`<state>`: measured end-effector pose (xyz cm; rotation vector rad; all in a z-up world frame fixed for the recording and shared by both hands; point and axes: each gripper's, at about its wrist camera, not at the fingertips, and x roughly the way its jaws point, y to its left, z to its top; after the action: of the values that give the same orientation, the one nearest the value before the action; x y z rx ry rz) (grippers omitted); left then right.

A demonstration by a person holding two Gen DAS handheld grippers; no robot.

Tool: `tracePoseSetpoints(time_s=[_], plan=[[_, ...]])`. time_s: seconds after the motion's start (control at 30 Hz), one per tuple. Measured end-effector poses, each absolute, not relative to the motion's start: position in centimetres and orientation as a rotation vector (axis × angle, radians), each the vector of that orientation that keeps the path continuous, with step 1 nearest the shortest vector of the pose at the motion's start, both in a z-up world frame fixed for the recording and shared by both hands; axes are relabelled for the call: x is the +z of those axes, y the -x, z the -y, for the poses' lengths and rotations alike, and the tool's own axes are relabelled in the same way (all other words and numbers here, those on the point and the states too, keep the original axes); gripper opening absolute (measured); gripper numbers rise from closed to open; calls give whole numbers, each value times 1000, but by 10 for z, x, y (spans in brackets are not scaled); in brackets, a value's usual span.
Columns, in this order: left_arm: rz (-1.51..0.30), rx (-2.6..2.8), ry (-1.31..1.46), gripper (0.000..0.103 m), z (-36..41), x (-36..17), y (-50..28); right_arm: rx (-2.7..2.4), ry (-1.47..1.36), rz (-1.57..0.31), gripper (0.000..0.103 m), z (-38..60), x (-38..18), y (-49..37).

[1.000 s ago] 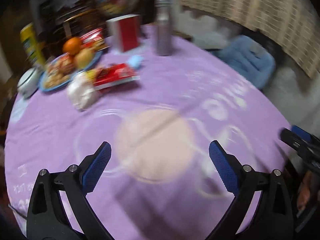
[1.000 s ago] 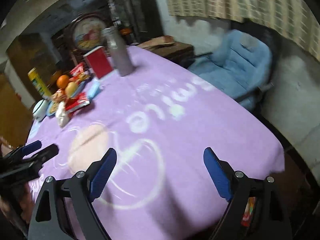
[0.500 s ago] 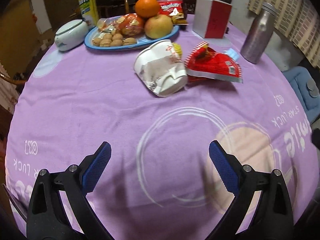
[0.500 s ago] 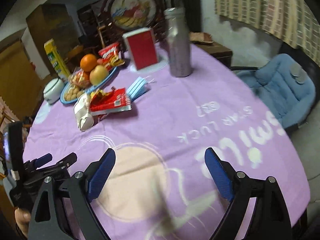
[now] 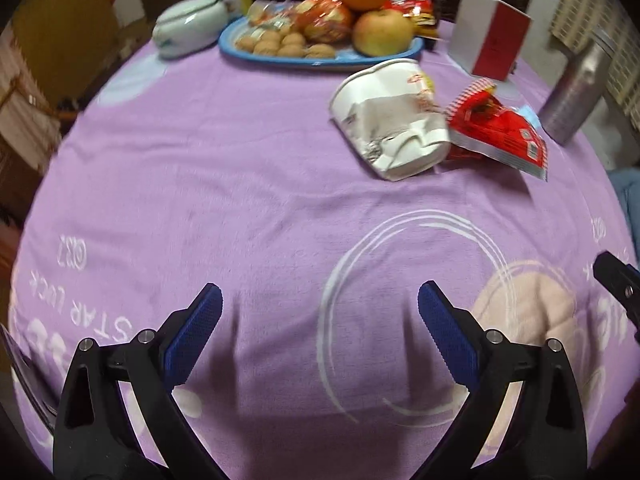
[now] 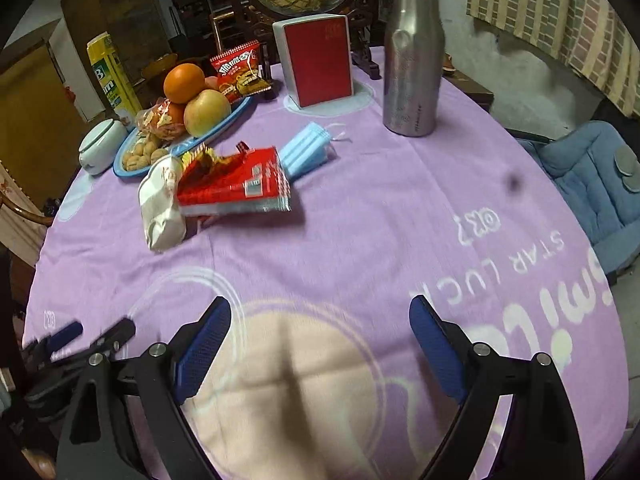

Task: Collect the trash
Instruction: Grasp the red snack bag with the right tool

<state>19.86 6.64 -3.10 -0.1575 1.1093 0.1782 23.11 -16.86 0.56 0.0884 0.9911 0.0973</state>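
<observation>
Both tools, left tool (image 5: 320, 320) and right tool (image 6: 320, 328), are hanging empty with jaws apart. The crushed paper cup (image 5: 394, 120) is lying at one o'clock on the counter (image 5: 240, 184), probably light and crumply; pinching its flattened rim looks best.

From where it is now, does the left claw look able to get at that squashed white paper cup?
Probably yes. The left claw is open and empty, and only bare purple cloth lies between it and the crushed cup. The red snack wrapper touches the cup's far side, not the near approach.
</observation>
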Motion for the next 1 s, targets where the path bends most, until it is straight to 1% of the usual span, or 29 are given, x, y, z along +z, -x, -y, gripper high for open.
tracePoseSetpoints(time_s=[0.1,0.23,0.43,0.57,0.77,0.8,0.83,0.87,0.9,1.0], plan=[[-1143,210,231,95,-84,-37,-201,117,-94,-989,89,158,5,-252],[-1137,309,291,95,-110,-39,-203,158,-109,-988,89,139,8,-279],[-1158,360,327,95,-130,-46,-207,132,-33,-990,89,98,13,-325],[-1173,345,327,95,-129,-49,-209,115,16,-1012,89,75,1,-352],[-1191,305,329,95,-120,-52,-208,146,-83,-1107,88,64,-33,-374],[-1197,296,330,95,-119,-52,-209,160,-110,-1118,83,65,-37,-373],[-1202,290,333,95,-118,-54,-209,178,-129,-1115,67,64,-37,-370],[-1204,286,335,95,-117,-54,-209,197,-142,-1109,60,63,-36,-368],[-1203,287,333,95,-117,-54,-209,207,-144,-1097,46,63,-32,-363],[-1201,285,342,95,-118,-53,-209,213,-137,-1063,43,66,-20,-349]])
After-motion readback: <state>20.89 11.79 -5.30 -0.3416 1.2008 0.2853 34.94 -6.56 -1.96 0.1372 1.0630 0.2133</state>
